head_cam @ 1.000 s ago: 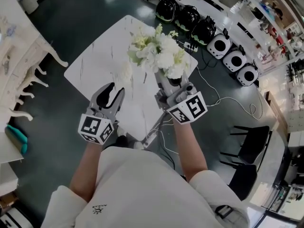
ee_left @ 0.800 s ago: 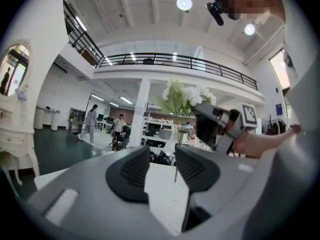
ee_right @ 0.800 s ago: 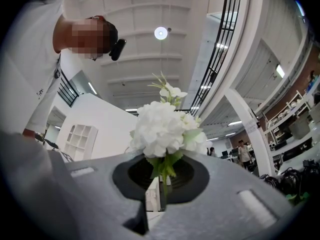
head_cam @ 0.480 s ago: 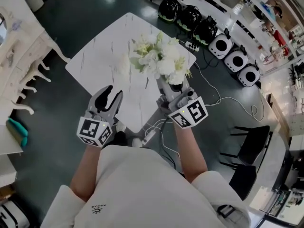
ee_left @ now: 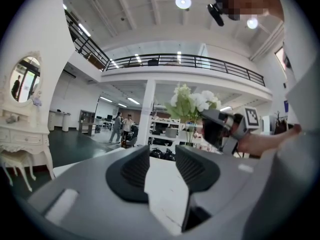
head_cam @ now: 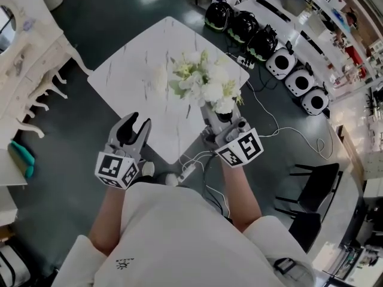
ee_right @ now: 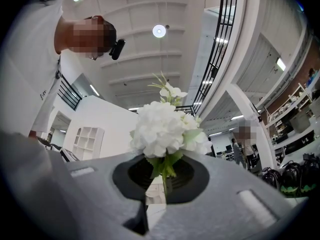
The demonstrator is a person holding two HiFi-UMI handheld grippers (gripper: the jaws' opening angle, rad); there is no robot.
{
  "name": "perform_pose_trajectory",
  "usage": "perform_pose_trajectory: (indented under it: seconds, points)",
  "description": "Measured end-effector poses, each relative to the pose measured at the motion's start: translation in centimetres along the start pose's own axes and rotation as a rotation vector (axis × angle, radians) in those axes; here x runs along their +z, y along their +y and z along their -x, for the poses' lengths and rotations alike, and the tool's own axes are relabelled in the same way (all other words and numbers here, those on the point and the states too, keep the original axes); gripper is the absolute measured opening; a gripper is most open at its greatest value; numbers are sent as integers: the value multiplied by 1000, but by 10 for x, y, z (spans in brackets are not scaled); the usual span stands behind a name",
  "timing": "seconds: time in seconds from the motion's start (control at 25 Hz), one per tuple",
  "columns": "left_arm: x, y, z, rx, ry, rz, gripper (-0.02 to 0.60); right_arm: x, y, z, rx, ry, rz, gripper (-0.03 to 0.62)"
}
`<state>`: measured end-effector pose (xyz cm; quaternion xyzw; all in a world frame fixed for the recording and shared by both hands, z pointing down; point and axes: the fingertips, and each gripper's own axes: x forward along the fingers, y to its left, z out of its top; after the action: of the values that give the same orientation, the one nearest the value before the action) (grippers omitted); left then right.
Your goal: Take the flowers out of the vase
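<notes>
A bunch of white flowers [head_cam: 206, 82] with green leaves hangs over the white marble table [head_cam: 137, 70], toward its right corner. My right gripper [head_cam: 212, 111] is shut on the stem just below the blooms. In the right gripper view the flowers [ee_right: 164, 128] stand upright above the jaws, with the thin green stem [ee_right: 163, 180] pinched between the pads. My left gripper [head_cam: 135, 124] is open and empty at the table's near edge. Its view shows the gap between its pads [ee_left: 136, 170], with the flowers [ee_left: 192, 104] and the right gripper [ee_left: 220, 130] beyond. I cannot make out a vase with certainty.
Black helmets [head_cam: 239, 26] and white round machines [head_cam: 299, 82] line the floor beyond the table's right corner. Cables and a power strip [head_cam: 187, 172] lie on the floor by the near corner. A white dressing table [head_cam: 27, 58] stands at left, a black chair [head_cam: 311, 187] at right.
My right gripper has drawn back toward the person with the flowers, which now sit nearer the table's near edge. The left gripper has also pulled back, still open.
</notes>
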<state>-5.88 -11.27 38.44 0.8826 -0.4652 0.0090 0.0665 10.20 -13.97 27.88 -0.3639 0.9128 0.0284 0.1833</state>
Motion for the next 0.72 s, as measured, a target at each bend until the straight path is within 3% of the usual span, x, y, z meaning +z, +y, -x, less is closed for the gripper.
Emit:
perform_pose_trajectory:
  seconds: [0.24, 0.72]
  points:
    - [-16, 16, 28, -11, -15, -11, 155, -18, 33, 7, -12, 3, 12, 29]
    - [1, 40, 30, -99, -3, -31, 143, -21, 48, 9, -107, 23, 19, 29]
